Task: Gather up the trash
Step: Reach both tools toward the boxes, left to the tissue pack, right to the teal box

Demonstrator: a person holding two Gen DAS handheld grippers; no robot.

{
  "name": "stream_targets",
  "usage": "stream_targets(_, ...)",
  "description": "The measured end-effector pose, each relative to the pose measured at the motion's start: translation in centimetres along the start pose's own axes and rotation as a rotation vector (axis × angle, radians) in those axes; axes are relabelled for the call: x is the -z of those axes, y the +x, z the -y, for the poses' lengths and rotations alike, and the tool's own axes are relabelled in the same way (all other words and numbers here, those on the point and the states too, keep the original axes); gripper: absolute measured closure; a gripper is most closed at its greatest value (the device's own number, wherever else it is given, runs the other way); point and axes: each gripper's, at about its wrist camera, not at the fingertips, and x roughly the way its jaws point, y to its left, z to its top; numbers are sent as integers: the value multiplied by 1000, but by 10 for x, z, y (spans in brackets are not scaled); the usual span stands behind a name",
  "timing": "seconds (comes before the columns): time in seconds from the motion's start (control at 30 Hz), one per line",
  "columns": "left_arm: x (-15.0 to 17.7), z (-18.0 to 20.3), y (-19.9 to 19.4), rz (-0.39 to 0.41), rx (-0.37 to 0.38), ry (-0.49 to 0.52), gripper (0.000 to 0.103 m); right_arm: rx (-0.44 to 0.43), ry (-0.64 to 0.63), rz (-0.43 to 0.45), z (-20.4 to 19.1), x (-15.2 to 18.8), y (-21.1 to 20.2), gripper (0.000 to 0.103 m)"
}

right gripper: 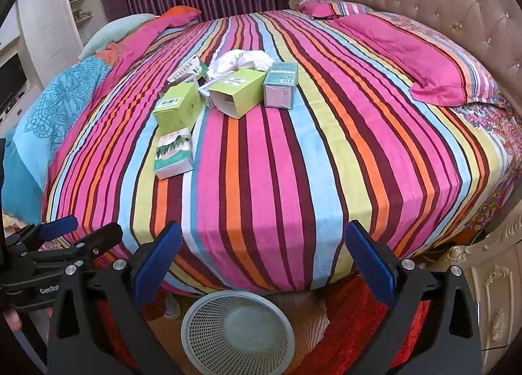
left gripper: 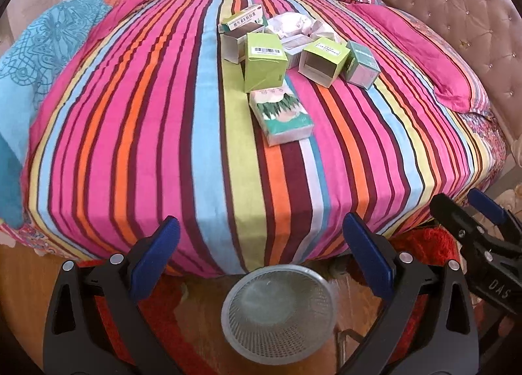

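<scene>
Several empty cartons lie in a heap on the striped bed: a green barcode box, an open green box, a teal box, a leaf-print pack nearest the bed's foot, and crumpled white paper behind. A white mesh waste basket stands on the floor below both grippers. My left gripper and right gripper are open and empty, well short of the cartons.
The striped bedspread covers the bed. Pink pillows and a tufted headboard are at the right, a blue quilt at the left. A red rug lies on the floor. The right gripper shows in the left view.
</scene>
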Motion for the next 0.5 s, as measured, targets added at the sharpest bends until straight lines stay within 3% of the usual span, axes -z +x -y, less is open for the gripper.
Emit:
stream_targets(0.23, -22, 5, 29, -8, -2, -62, 6, 23, -3, 4, 12, -25, 26, 8)
stream_targets(0.5, -62, 16, 64, 18, -34, -112, 6, 79, -10, 75, 24, -82, 64, 8)
